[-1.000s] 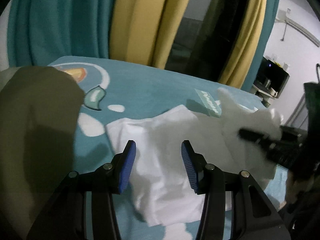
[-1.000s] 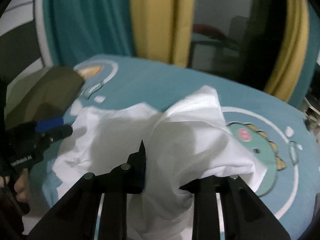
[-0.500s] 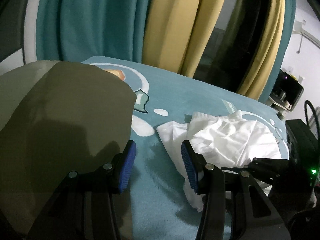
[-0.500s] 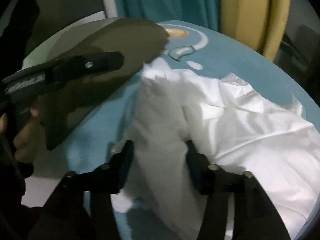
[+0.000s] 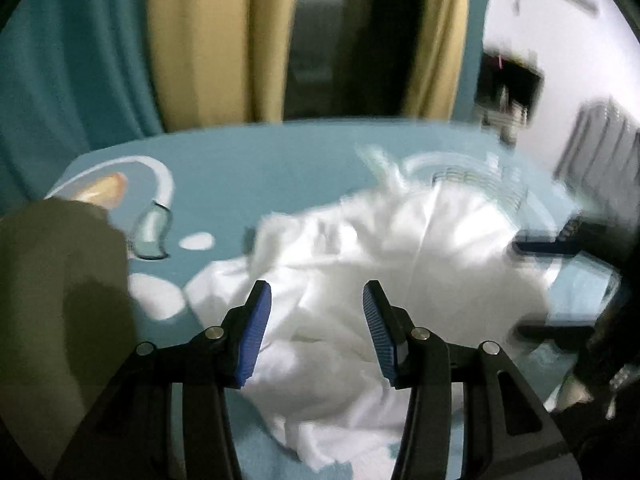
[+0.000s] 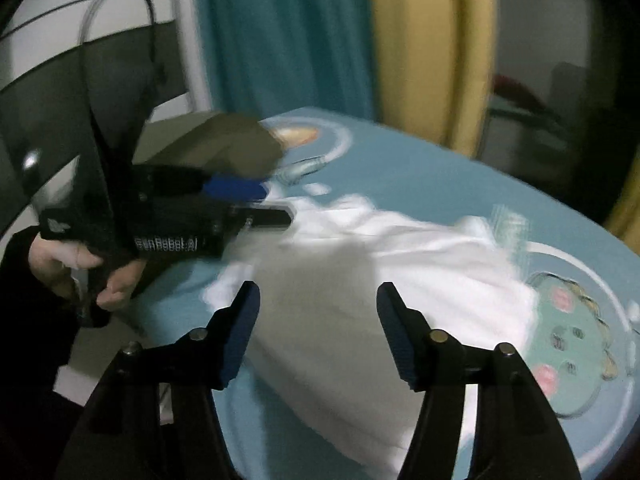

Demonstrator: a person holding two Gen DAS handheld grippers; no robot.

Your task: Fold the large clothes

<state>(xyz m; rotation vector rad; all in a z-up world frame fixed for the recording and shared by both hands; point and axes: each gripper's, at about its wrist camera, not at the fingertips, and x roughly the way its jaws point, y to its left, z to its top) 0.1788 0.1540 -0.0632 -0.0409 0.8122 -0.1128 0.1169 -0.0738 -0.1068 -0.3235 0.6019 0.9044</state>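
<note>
A white garment (image 5: 384,280) lies crumpled on the teal bed sheet (image 5: 248,168); it also shows in the right wrist view (image 6: 360,300). My left gripper (image 5: 316,332) is open and empty just above the garment's near left part. It also shows from the side in the right wrist view (image 6: 256,204), at the garment's left edge. My right gripper (image 6: 318,332) is open and empty above the garment's near edge. Its black fingers (image 5: 552,248) show at the right of the left wrist view. Both views are blurred.
An olive-green pillow (image 5: 60,300) lies at the bed's left, also visible in the right wrist view (image 6: 224,144). Teal and yellow curtains (image 5: 192,40) hang behind the bed. A cartoon dinosaur print (image 6: 572,340) marks the sheet on the right. A dark shelf (image 5: 508,88) stands far right.
My right gripper has let go of the white garment and now stands open above it. My left gripper has swung right from over the pillow to over the garment.
</note>
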